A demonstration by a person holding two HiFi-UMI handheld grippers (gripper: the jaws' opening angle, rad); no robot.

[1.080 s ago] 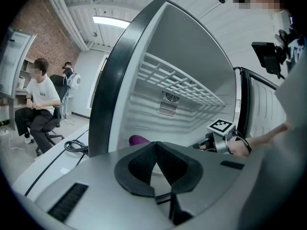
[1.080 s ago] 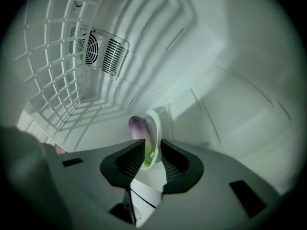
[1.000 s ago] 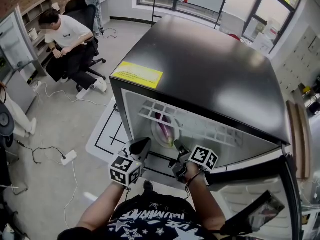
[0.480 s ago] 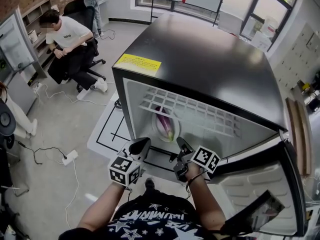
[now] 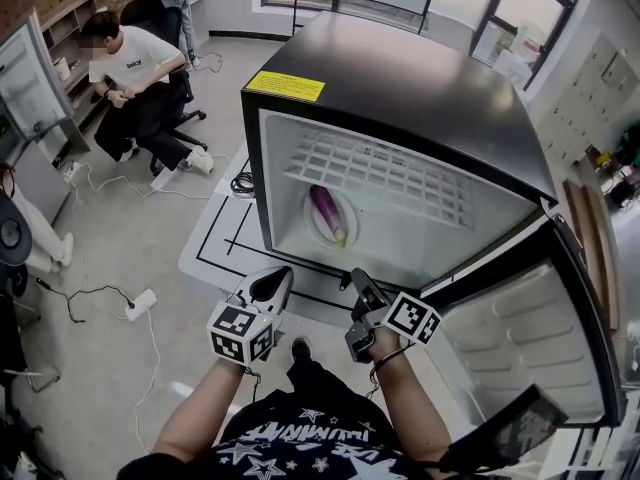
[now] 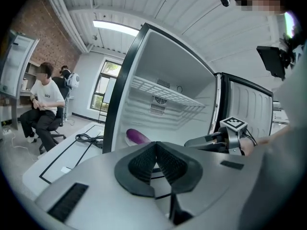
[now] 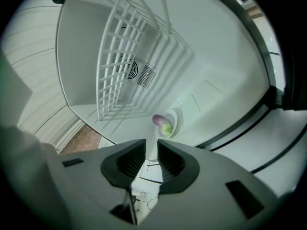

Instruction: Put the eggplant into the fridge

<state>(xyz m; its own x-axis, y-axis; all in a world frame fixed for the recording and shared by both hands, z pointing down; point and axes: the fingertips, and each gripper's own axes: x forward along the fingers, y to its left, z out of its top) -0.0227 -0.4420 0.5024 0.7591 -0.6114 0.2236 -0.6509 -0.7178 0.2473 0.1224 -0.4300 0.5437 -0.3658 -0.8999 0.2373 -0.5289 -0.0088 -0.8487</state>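
Eggplant (image 5: pixel 330 215), purple with a green end, lies on a white plate (image 5: pixel 312 230) on the floor of the fridge (image 5: pixel 400 78), below the wire shelf (image 5: pixel 400 173). The fridge door (image 5: pixel 520 338) stands swung wide to the person's right. Both grippers are held side by side just outside the open front, pointing in toward the plate and apart from it. The left gripper (image 5: pixel 272 280) has its fingers (image 6: pixel 141 164) pressed together at the tips with nothing between them. The right gripper (image 5: pixel 360 283) has its fingers (image 7: pixel 125 164) a narrow gap apart, also empty, and the eggplant shows beyond that gap. Well off to the left a seated person (image 5: pixel 135 78) is on a chair, with cables trailing across the floor.
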